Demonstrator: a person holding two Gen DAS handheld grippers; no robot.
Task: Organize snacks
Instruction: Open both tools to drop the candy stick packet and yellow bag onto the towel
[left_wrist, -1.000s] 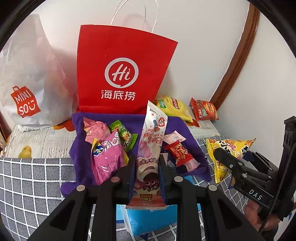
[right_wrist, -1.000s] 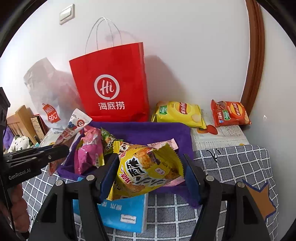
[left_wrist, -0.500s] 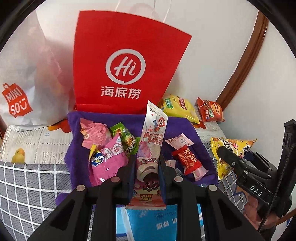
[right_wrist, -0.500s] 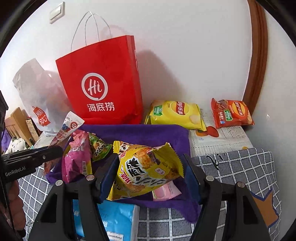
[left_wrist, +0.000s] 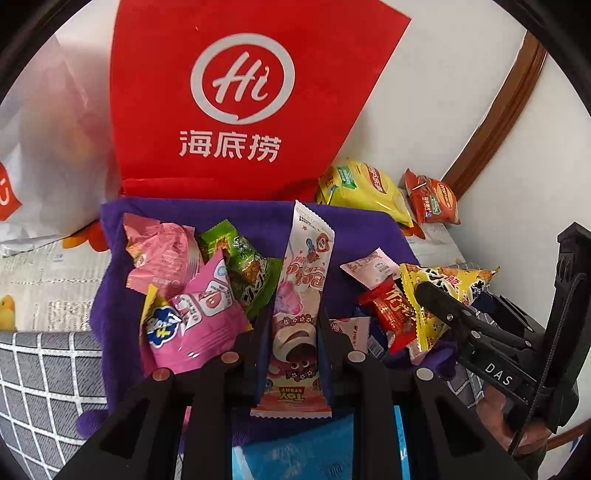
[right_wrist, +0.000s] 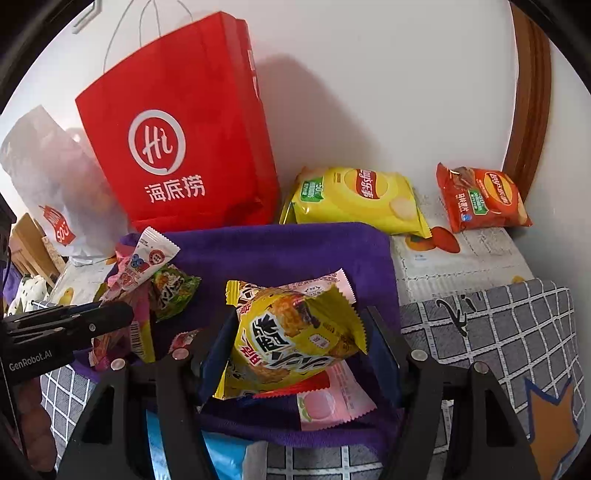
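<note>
Claws both loaded! Left claw (left_wrist: 293, 332) is clamped tight on a tall pink-and-white snack stick (left_wrist: 301, 295), upright over the purple cloth (left_wrist: 258, 221). Right claw (right_wrist: 299, 347), spread wider, pinches a puffy yellow snack bag (right_wrist: 295, 332) above that same cloth. Loose packets crowd the cloth at 9 o'clock of the stick. Red paper bag (right_wrist: 177, 147) stands at 12 o'clock, yellow chip bag (right_wrist: 354, 199) at 2 o'clock.
</note>
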